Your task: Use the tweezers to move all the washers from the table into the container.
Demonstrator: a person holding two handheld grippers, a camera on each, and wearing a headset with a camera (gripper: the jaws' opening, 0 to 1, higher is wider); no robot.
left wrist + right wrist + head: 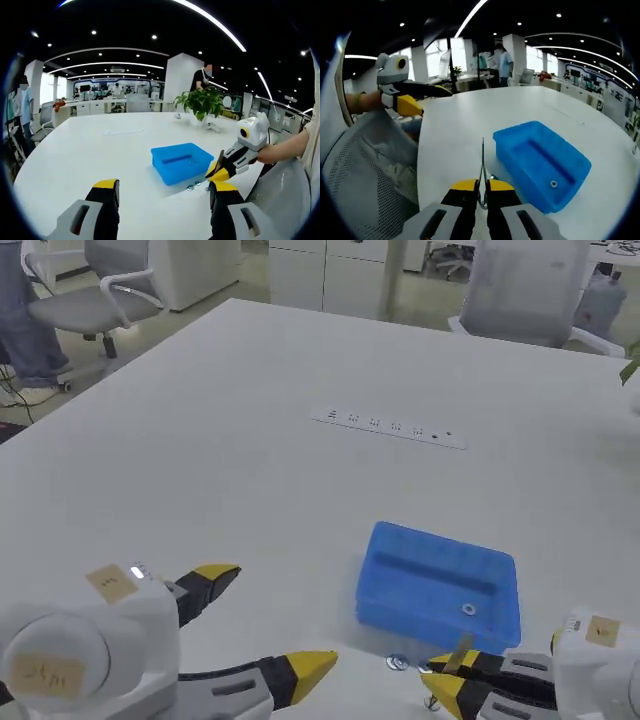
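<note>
At the near edge of the white surface (250, 440), the left tool (265, 625) is holding its yellow-tipped jaws wide apart, gripping nothing. The right tool (448, 680) is clamping thin metal tweezers (482, 155). Just beyond, small silver metal washers (398, 663) are lying beside the blue rectangular plastic container (430, 625), with one washer (468, 610) resting inside. Farther back, a flat white power strip (390, 427) is lying.
</note>
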